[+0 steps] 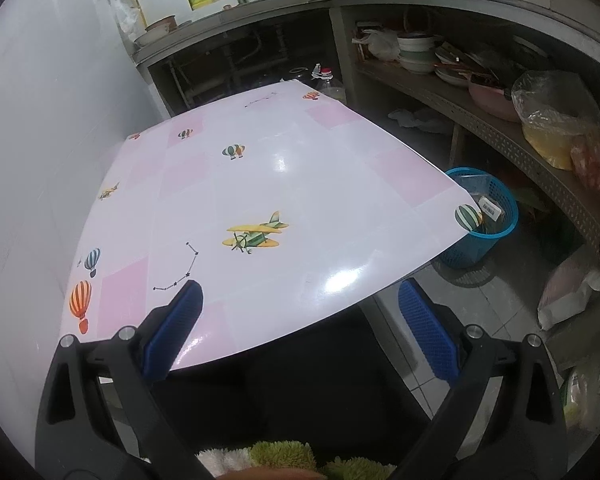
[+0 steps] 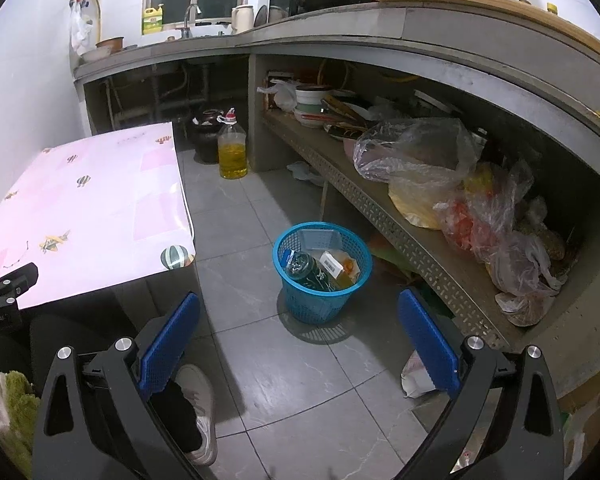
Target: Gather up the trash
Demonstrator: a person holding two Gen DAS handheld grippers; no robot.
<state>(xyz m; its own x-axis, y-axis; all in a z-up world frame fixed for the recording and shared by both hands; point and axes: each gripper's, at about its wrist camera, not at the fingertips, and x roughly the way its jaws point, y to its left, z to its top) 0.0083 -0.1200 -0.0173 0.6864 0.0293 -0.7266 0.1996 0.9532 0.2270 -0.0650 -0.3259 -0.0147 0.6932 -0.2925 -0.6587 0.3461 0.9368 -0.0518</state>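
Note:
A blue mesh waste basket (image 2: 322, 276) stands on the grey floor tiles and holds a dark bottle (image 2: 306, 270), a small white box (image 2: 331, 264) and other scraps. It also shows in the left wrist view (image 1: 482, 220), partly hidden by the table corner. My right gripper (image 2: 300, 340) is open and empty, above the floor on the near side of the basket. My left gripper (image 1: 300, 328) is open and empty over the near edge of the pink patterned table (image 1: 260, 184). The table top shows only its printed pattern.
A concrete counter with a low shelf (image 2: 380, 208) runs along the right, crowded with plastic bags (image 2: 416, 152) and dishes. An oil jug (image 2: 232, 148) and a dark jar (image 2: 208, 136) stand on the floor beyond the table. A shoe (image 2: 198, 408) is below my right gripper.

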